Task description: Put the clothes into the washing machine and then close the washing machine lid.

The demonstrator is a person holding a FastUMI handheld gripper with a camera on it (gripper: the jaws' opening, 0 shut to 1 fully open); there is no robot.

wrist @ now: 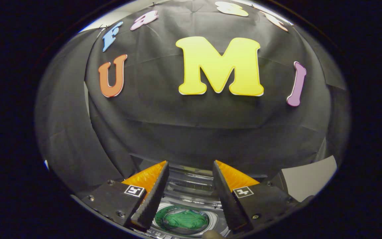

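Gripper (pixel 191 166) is held above the washing machine (pixel 191 196), camera pitched up toward the black cloth wall behind it. Jaws are seen apart, a wide gap between the two orange-backed fingers (pixel 148 177), nothing gripped or touched by either. Black ribbed pads face inward; a small square marker is carried on each finger base.

Washing machine is seen from above, between and below the fingers: grey and silver top deck, with a ribbed clear panel at the rear, just under the wall cloth. Whether that panel is the raised lid cannot be told with certainty. The round drum opening (pixel 185 219) is seen in the deck, nearer than the panel, between the finger bases.

Clothes (pixel 184 219) are seen as a crumpled green mass in the drum opening, below the jaws and well apart from the fingertips. Whether a clear cover lies over the green mass cannot be told.

A pale grey surface (pixel 310 179) is seen right of the washing machine
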